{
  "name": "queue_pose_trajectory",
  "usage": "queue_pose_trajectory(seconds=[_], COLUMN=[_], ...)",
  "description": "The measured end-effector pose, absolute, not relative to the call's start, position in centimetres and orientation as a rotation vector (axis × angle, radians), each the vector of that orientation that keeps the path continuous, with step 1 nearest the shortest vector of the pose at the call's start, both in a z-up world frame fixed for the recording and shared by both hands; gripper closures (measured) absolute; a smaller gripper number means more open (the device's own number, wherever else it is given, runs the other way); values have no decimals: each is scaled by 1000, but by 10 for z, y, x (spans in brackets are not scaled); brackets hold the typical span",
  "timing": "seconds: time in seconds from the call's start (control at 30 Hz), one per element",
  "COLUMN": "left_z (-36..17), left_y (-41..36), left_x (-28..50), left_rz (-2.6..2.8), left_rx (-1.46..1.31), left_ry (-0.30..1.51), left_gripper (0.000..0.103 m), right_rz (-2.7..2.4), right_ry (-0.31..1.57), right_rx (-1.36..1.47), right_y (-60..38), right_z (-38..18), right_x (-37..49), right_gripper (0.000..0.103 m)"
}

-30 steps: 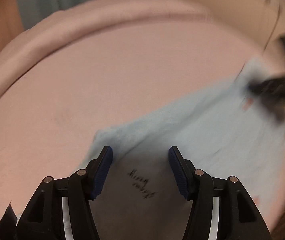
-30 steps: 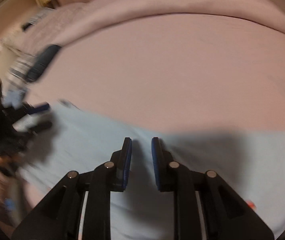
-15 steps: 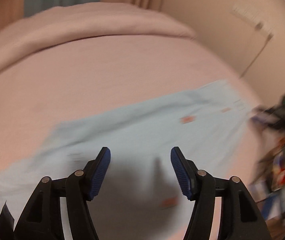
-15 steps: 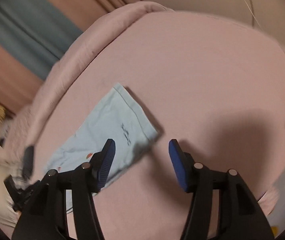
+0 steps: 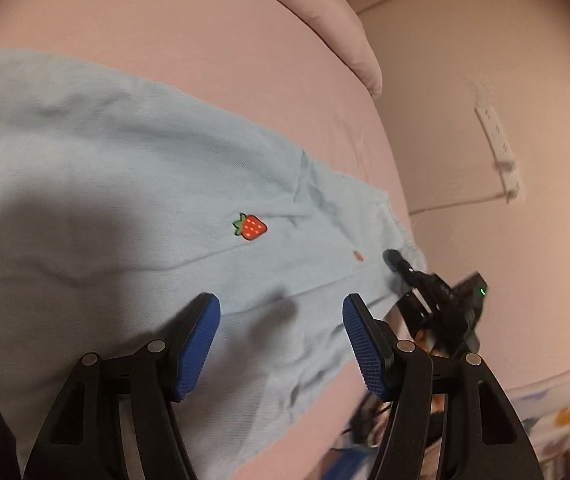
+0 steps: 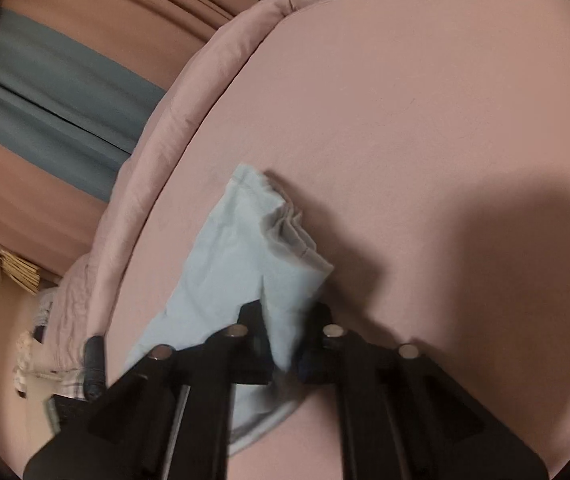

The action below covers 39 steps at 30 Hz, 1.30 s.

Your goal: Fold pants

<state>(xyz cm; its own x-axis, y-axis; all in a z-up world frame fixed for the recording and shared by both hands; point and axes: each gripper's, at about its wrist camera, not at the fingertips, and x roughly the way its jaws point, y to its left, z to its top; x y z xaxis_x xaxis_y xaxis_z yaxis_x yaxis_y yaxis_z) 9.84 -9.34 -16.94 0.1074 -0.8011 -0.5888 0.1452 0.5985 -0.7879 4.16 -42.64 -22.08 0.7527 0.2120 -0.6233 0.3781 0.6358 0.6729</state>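
Pink bedsheet [image 5: 205, 40] bears soft, creased pale-blue pants [image 5: 105, 168].

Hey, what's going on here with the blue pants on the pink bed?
A person holding a claw in each hand is folding light blue pants spread on a pink bed. The right claw has clamped shut on a bunched edge of the fabric. The left claw hangs open above the pants near the strawberry patch, gripping nothing. The pants lie mostly flat, with the fold not yet made.
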Motion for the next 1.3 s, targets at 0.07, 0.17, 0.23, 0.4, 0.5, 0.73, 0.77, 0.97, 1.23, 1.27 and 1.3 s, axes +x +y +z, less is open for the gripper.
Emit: queue_pose_trajectory(seconds=[0.07,0.17,0.23,0.4,0.5,0.73,0.77,0.97,1.23,1.27,1.3], left_z=[-166,-162,-152,-157,-178,-168,-164,-141,-165,-169,-170], left_y=[-84,-71,-56,-53,-67,-66,-59,-14,35,37,35], left_x=[99,100,95,95,105,113,111,98,103,102,101], left_rz=[-754,-767,-796,-873,-819,-800,-786,-679,-489,-471,-461], left_rx=[-696,-824,-912,-1057,-1019,-809,-800,-663,-665,-652,-654], left_ry=[1269,1211,1143,1123,1215,1226,1197,1060,1115,1140,1160], left_gripper=[39,39,31,15,15,98,98,98,96,90,83], right_rz=[-83,-12,51,182,240,269,275,340,538,564,582], right_ry=[677,617,594,588,613,568,554,505,571,581,583], right_rx=[772,533,344,-125,-299,-515,-536,-586,-570,-558,-559], right_y=[-406,-379,-335,-211,-159,-119,-115,-92,-46,-46,-46], right_z=[-196,-155,-135,-141,-170,-193,-190,-186,-196,-196,-196], right_x=[42,40,41,37,39,13,13,3,12,10,9], right_gripper=[95,95,95,91,91,90,90,88,72,71,68])
